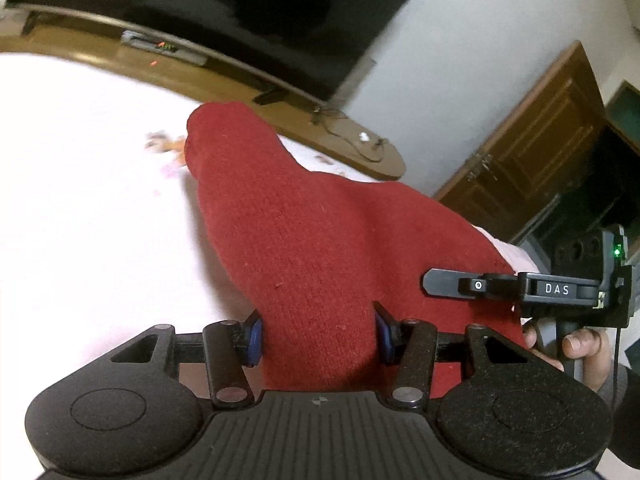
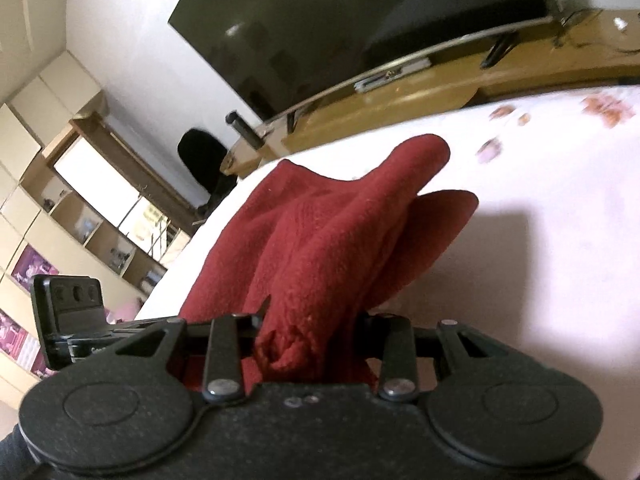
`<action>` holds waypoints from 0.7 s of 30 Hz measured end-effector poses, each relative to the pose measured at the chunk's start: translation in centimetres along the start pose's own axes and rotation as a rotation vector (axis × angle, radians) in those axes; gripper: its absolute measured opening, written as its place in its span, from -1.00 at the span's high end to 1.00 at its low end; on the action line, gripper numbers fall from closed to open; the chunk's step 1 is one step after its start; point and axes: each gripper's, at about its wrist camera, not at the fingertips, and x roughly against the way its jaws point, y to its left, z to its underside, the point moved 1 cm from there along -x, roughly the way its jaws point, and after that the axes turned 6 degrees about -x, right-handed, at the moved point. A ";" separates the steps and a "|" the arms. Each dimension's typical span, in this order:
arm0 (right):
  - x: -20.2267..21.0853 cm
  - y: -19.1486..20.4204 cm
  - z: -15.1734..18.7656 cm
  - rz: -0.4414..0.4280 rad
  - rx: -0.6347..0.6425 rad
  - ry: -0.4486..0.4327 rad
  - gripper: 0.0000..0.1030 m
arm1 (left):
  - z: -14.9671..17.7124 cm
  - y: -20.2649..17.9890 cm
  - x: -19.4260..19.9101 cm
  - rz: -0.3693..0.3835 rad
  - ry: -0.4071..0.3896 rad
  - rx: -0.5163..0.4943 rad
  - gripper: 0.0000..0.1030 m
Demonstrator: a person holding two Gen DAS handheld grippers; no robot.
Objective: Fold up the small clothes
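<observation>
The left tongs (image 1: 318,338) were clamped on a bunched edge of the red knitted garment (image 1: 304,240), blue pads (image 1: 253,340) pressing it from both sides; the cloth stretched forward from them over the white bed sheet (image 1: 80,200). The right tongs (image 2: 310,334) gripped another bunch of the same garment (image 2: 332,240), their pads buried in the folds and hard to make out. A flap hung ahead of the right tongs, casting shadow on the sheet; what kind of garment it was could not be told. Beside the left tongs a hand (image 1: 580,350), partly cut off, held the other tool. Beyond lay a blurred television (image 2: 360,20); the sheet's print was smeared.
</observation>
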 end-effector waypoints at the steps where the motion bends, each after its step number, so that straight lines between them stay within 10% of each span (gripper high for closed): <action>1: -0.9 0.4 0.2 -0.001 -0.001 0.008 0.33 | 0.3 0.8 0.0 -0.006 -0.001 0.010 0.00; 9: -7.5 -1.8 3.1 0.053 -0.132 0.058 0.07 | 5.1 6.7 0.4 -0.039 -0.065 0.129 -0.21; 15: -3.4 -4.1 2.7 0.062 -0.171 -0.023 -0.17 | 6.5 6.7 3.9 -0.093 -0.157 0.112 -0.28; 21: 0.3 -0.4 -0.4 0.115 0.039 -0.138 0.44 | 0.9 4.5 4.9 -0.043 -0.281 0.051 -0.28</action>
